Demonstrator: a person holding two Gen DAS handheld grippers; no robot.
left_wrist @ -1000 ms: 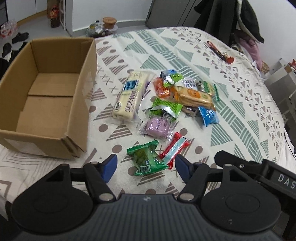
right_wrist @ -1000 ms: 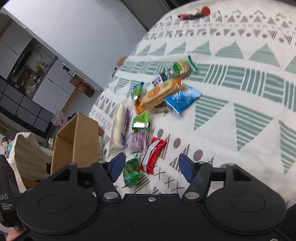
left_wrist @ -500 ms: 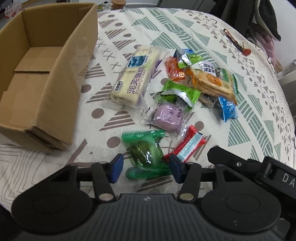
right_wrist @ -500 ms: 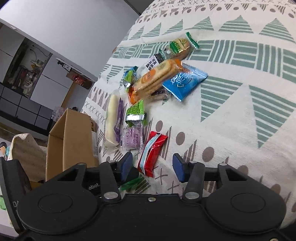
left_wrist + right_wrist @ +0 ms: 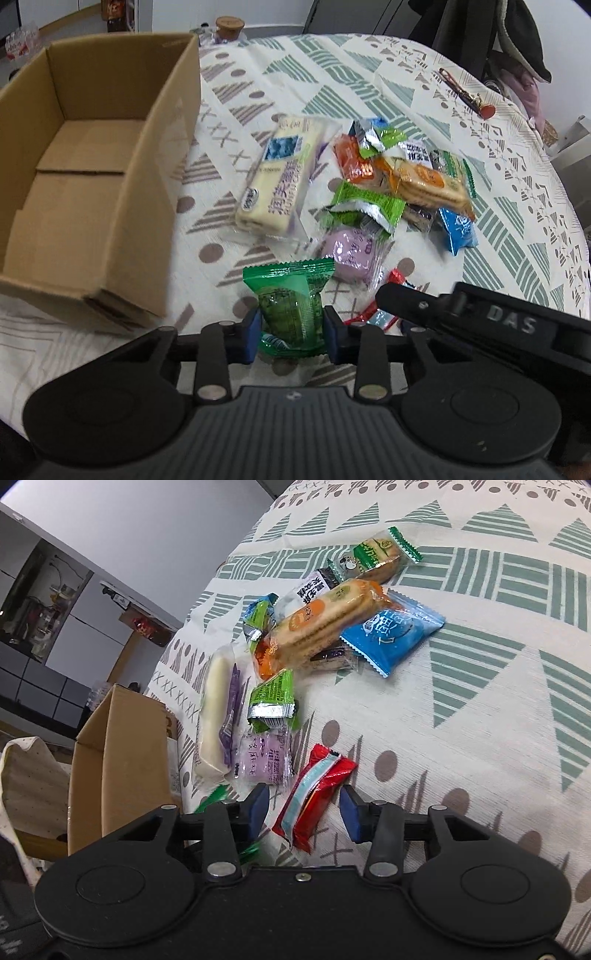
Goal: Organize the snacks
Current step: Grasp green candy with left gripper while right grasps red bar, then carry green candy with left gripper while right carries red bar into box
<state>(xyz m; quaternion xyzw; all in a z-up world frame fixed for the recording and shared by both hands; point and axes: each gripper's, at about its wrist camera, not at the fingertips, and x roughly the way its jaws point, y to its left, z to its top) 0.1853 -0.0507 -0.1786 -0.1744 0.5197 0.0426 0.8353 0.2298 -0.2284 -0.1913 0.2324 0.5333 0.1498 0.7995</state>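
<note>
My left gripper (image 5: pixel 291 332) is shut on a green snack packet (image 5: pixel 290 295), which it holds upright just above the patterned tablecloth. An open cardboard box (image 5: pixel 92 166) with nothing in it sits to its left. My right gripper (image 5: pixel 303 808) stands open, and a red snack packet (image 5: pixel 314 794) lies on the cloth between its blue fingertips, untouched. Beyond it lie a purple packet (image 5: pixel 264 760), a long white bar (image 5: pixel 216 716), a cracker pack (image 5: pixel 317 624) and a blue packet (image 5: pixel 391 635). The right gripper's body (image 5: pixel 480 321) shows beside the left one.
The box (image 5: pixel 118 760) also stands left of the right gripper. A red-tipped tool (image 5: pixel 469 98) lies far back on the table (image 5: pixel 517 229). A cork-lidded jar (image 5: pixel 229 27) stands behind the box. Dark clothing hangs at the back right.
My left gripper closed on the green packet and lifted it slightly. My right gripper moved forward until its fingers straddle the red packet.
</note>
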